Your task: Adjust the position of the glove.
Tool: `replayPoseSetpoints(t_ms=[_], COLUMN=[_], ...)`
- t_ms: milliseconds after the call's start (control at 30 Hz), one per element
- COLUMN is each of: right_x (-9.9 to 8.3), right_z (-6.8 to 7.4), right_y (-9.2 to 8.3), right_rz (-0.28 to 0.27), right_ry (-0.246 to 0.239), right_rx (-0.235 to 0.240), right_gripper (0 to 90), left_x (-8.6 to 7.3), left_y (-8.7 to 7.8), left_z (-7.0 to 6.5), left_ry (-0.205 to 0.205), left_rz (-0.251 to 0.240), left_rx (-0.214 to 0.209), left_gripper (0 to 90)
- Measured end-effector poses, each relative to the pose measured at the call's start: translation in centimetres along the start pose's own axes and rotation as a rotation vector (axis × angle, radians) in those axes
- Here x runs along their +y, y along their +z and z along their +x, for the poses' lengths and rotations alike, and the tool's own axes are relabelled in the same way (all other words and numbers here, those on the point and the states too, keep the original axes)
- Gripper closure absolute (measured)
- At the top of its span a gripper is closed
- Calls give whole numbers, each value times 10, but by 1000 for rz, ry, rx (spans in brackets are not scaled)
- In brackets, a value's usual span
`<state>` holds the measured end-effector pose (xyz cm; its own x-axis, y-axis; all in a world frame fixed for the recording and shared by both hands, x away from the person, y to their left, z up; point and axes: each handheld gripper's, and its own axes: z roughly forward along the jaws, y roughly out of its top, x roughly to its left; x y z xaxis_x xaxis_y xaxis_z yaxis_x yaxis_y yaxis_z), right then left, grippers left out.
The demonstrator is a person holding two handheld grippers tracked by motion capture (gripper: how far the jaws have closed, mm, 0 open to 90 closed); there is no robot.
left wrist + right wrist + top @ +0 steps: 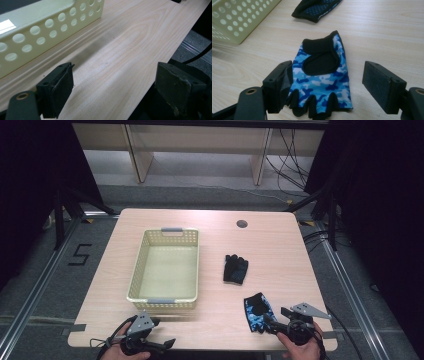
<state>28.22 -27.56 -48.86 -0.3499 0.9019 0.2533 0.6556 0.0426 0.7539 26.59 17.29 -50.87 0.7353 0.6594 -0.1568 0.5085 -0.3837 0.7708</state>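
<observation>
Jaws of the right gripper (325, 87) are standing wide apart around the blue camo glove (322, 77) at lower right of the high view, while the left gripper (112, 92) is hovering with jaws spread over bare table (120, 50) at lower left beside the cream basket (50, 27), black glove (235, 268) lying center-right.

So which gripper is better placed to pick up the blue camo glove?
Right. The right gripper is open with the blue camo glove lying between its jaws. The left gripper is open over bare table beside the basket.
</observation>
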Motion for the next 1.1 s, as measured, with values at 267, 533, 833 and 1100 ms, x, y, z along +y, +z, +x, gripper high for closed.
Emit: replayPoseSetpoints(t_ms=[267, 533, 833, 1100], right_x=[1, 13, 61, 102], right_z=[2, -4, 5, 5], right_y=[1, 6, 46, 90], right_rz=[-17, -51, -27, 35], right_ry=[-3, 0, -32, -53], right_rx=[16, 28, 32, -38], right_gripper=[339, 418, 466, 493], left_x=[0, 0, 0, 0], left_y=[0, 1, 2, -1], left_z=[-1, -2, -3, -5], left_ry=[-6, 7, -10, -8], left_rz=[-5, 7, 4, -3], left_rx=[-5, -2, 17, -2], left_gripper=[150, 150, 150, 151])
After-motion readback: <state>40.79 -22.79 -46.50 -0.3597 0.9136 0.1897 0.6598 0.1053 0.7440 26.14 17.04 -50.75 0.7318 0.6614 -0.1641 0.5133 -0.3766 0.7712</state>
